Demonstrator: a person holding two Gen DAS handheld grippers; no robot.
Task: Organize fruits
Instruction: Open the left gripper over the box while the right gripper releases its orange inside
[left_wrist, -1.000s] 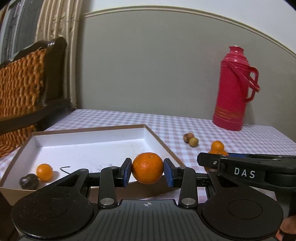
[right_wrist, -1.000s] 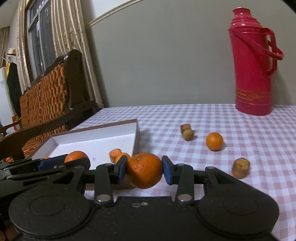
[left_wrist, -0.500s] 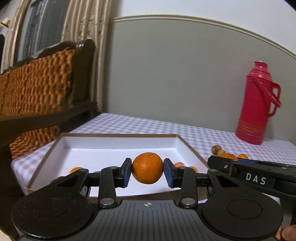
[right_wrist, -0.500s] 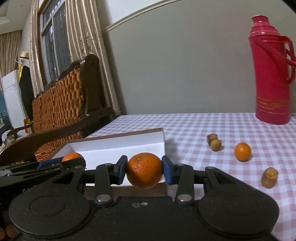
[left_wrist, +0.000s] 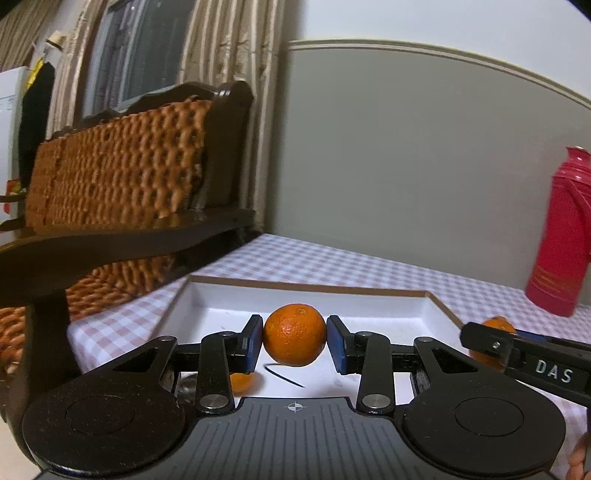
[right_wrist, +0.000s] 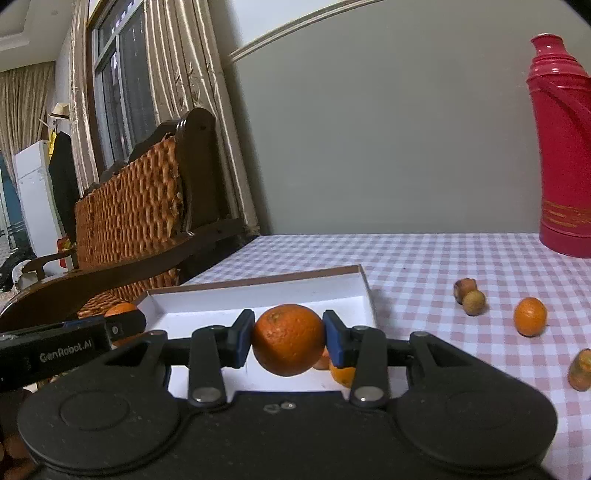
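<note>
Left tool (left_wrist: 294, 339) clamps orange (left_wrist: 294, 334) — right tool (right_wrist: 288, 338) clamps mandarin (right_wrist: 288, 339) over box (right_wrist: 258, 299).

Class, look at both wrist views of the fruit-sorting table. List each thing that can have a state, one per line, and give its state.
Left tool: shut on an orange, held above the box.
Right tool: shut on a second orange, at the box's near edge.
White box: open-topped, a few small fruits inside.
Red thermos: upright, lid on.
Loose orange: resting on the tablecloth, outside the box.
Two brown fruits: touching each other, outside the box.
</note>
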